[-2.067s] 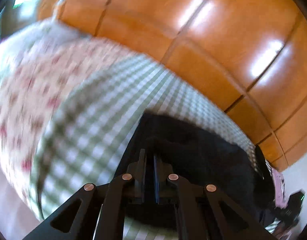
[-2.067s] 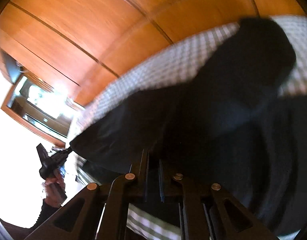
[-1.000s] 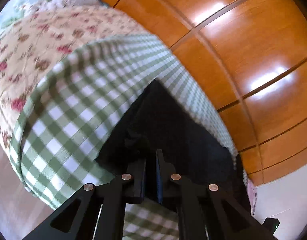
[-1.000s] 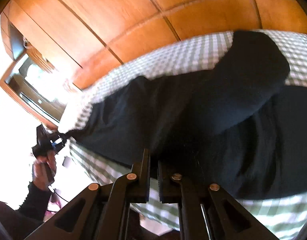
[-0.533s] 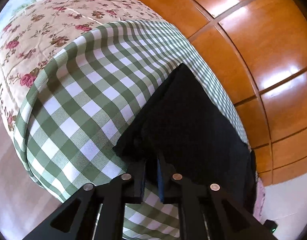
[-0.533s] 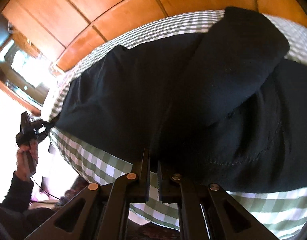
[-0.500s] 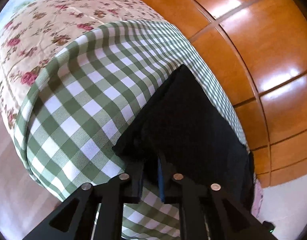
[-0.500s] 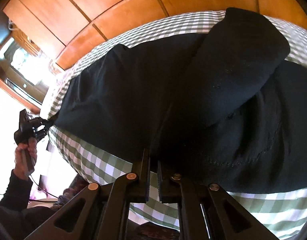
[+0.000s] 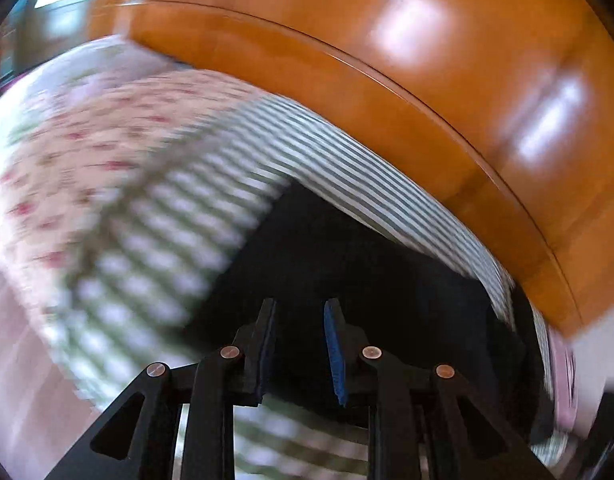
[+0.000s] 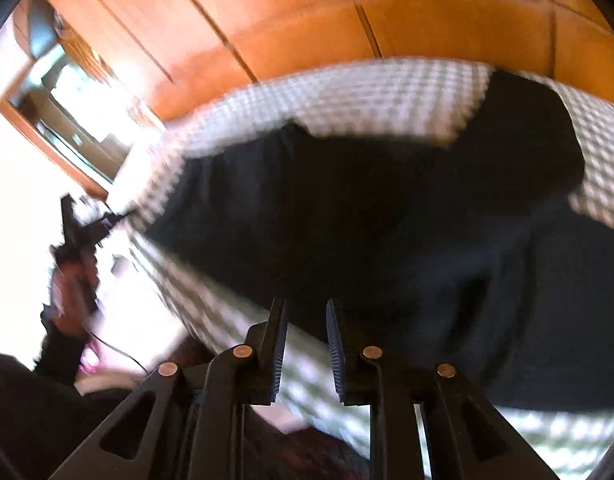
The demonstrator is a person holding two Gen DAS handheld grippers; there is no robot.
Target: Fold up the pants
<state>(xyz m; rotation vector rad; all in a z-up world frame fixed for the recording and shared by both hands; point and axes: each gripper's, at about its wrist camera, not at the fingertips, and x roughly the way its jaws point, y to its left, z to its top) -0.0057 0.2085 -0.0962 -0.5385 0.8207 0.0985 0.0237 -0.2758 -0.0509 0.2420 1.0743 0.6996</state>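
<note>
Both views blurred by motion.

Left gripper (image 9: 299, 344): points down at a slant over the near edge of the pants (image 9: 347, 264). Jaws a narrow gap apart and opening; blue pads (image 9: 334, 354) bare, nothing pinched between them. Dark cloth lies beyond and under the tips; whether the tips touch it cannot be told through the blur.

Right gripper (image 10: 305, 344): same downward slant, over the pants' near hem (image 10: 387, 220). Jaws a narrow gap apart and opening, nothing gripped; checked cloth (image 10: 347, 92) shows through the gap at the base, black fabric past the tips.

Pants: black, spread flat on the green-and-white checked cloth. In the right view they run across the frame, one end toward the left gripper (image 10: 87, 224), a folded-over lump of fabric at upper right. In the left view they lie as a dark slab from the fingers off to the right.

Left hand (image 10: 73, 284), seen from the right camera: wrapped round the gripper's handle at far left, dark sleeve (image 10: 55, 352) below it, a thin cable trailing from it. The gripper's tip sits just at the corner of the pants; contact unclear.

Surroundings: floral bedspread (image 9: 67, 168) beside the checked cloth (image 9: 155, 264) on the left; wooden panelling (image 9: 387, 60) behind; bright window (image 10: 67, 92) at far left in the right view.
</note>
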